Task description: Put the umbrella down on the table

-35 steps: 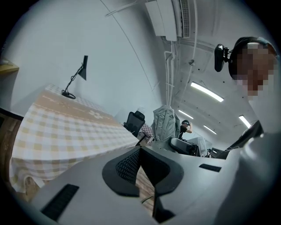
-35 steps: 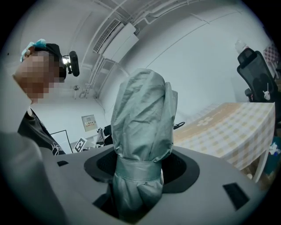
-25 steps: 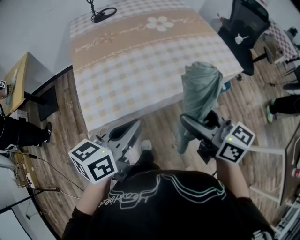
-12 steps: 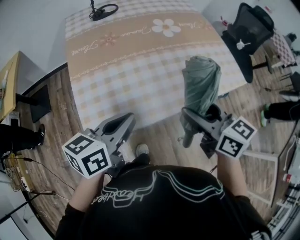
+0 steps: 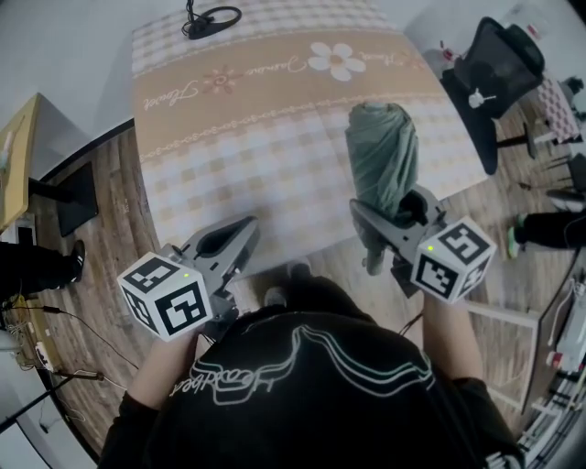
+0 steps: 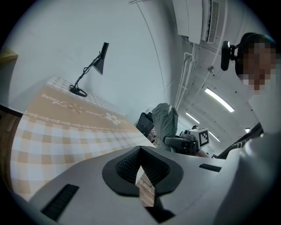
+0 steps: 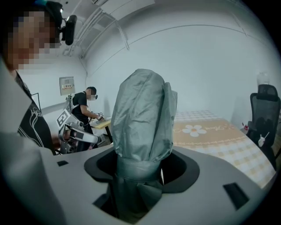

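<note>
A folded grey-green umbrella [image 5: 380,165] stands nearly upright in my right gripper [image 5: 388,223], which is shut on its lower part. Its top hangs over the near right part of the table [image 5: 238,137], which wears a beige checked cloth with a flower print. In the right gripper view the umbrella [image 7: 142,118] fills the gap between the jaws of the right gripper [image 7: 140,176]. My left gripper [image 5: 231,243] is at the table's near edge, shut and holding nothing. In the left gripper view its jaws [image 6: 140,154] meet, with the umbrella [image 6: 164,125] off to the right.
A black desk lamp [image 5: 206,18] stands at the table's far edge. A black office chair [image 5: 494,78] is by the table's right side. A wooden desk [image 5: 23,156] stands at the left. Another person [image 7: 85,110] works at a desk in the background.
Both grippers have moved forward towards the table. The umbrella, earlier beside the table's near right edge, now hangs over the cloth and has rolled a little.
</note>
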Demonstrator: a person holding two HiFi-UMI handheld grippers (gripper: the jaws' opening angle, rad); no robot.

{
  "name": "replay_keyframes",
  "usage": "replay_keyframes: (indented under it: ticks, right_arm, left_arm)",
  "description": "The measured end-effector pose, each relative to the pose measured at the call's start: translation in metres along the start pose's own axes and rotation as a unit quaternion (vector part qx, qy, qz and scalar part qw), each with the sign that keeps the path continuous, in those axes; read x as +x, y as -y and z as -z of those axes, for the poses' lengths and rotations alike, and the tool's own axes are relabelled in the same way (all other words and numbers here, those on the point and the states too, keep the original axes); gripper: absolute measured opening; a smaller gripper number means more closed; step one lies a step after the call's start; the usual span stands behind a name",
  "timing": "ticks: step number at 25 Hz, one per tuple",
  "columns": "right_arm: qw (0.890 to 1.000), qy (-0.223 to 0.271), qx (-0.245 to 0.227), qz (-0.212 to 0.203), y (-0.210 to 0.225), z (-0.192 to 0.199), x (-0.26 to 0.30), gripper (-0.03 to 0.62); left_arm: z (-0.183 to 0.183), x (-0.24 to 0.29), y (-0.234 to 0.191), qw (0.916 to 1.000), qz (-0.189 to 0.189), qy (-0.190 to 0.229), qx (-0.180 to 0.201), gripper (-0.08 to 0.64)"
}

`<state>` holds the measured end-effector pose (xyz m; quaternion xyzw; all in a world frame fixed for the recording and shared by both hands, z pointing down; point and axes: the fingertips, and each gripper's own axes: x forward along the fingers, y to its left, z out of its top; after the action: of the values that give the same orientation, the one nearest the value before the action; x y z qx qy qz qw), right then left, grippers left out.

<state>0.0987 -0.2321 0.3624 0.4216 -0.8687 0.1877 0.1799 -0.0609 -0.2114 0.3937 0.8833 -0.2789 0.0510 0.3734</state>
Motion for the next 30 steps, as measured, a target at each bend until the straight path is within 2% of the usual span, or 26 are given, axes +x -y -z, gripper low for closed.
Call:
replay_keyframes:
  ticks: [13, 24, 30]
  right_arm:
    - [0.996, -0.070, -0.057, -0.021, 0.033, 0.000, 0.053, 0.281]
    - [0.985, -0.152, -0.074, -0.030, 0.063, 0.030, 0.101, 0.281]
    - [0.978, -0.196, -0.061, -0.038, 0.076, 0.050, 0.129, 0.281]
  left_arm:
    - [-0.031, 0.024, -0.030, 0.9990, -0.028, 0.022, -0.025, -0.003]
    - [-0.034, 0.050, -0.059, 0.9971, -0.049, 0.011, -0.057, -0.003]
    - [-0.025, 0.062, -0.076, 0.9944, -0.054, -0.001, -0.090, -0.003]
